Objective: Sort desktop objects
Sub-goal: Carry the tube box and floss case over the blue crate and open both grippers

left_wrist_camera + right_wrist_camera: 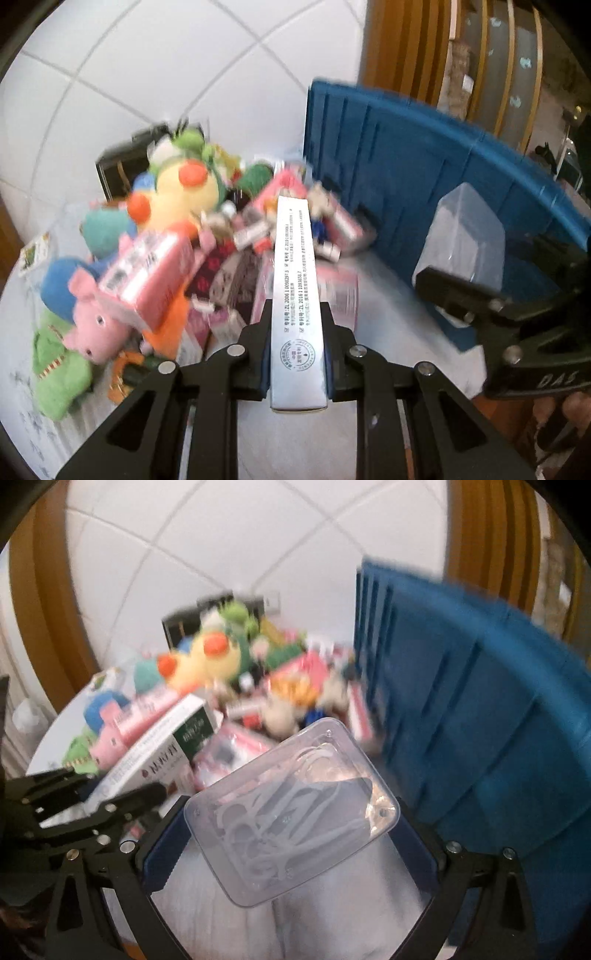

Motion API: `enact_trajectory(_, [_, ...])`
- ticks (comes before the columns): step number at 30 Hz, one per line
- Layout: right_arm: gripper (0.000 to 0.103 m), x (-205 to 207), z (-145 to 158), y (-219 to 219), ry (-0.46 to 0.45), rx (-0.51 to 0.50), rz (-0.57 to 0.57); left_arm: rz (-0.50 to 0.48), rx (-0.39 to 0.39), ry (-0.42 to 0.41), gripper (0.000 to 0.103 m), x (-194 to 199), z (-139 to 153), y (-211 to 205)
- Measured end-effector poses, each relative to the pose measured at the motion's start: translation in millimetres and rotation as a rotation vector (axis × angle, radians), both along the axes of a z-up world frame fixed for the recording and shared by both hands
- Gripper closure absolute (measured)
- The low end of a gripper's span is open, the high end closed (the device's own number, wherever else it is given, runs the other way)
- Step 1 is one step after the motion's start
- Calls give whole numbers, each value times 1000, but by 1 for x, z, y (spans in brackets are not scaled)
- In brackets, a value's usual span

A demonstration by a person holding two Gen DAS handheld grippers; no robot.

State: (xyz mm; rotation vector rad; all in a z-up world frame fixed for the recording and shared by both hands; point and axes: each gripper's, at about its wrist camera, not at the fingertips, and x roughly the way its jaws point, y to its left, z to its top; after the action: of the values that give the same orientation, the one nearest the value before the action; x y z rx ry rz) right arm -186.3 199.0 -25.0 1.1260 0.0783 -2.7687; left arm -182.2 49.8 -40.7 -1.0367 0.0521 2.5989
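Surface: white table [388, 325] under white tiled wall [147, 74]; blue crate [424, 177] right of jumbled toy pile [166, 229].
Left gripper [297, 354]: level, clamped on long white box [293, 288].
Right gripper [291, 845]: spread wide, gripping clear plastic case [291, 812].
Right view only: white picks inside.

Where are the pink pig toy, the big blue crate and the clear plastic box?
pink pig toy [96, 325]: left wrist view, its face.
blue crate [402, 177]: left wrist view, its ribbed side wall.
clear plastic box [295, 808]: right wrist view, its lid.
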Motion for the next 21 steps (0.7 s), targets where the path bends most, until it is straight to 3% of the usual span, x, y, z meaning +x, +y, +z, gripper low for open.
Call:
enact_trajectory(7, [2, 17, 76, 30, 159, 18, -46, -47, 39, 123, 83, -11, 62, 38])
enact_trajectory(14, [2, 37, 145, 91, 293, 75, -160, -152, 76, 206, 83, -18, 117, 113])
enact_trajectory(18, [2, 34, 160, 144, 287, 102, -243, -226, 62, 215, 83, -22, 136, 174])
enact_trajectory(21, [2, 28, 153, 183, 237, 119, -283, -262, 45, 190, 83, -28, 140, 214])
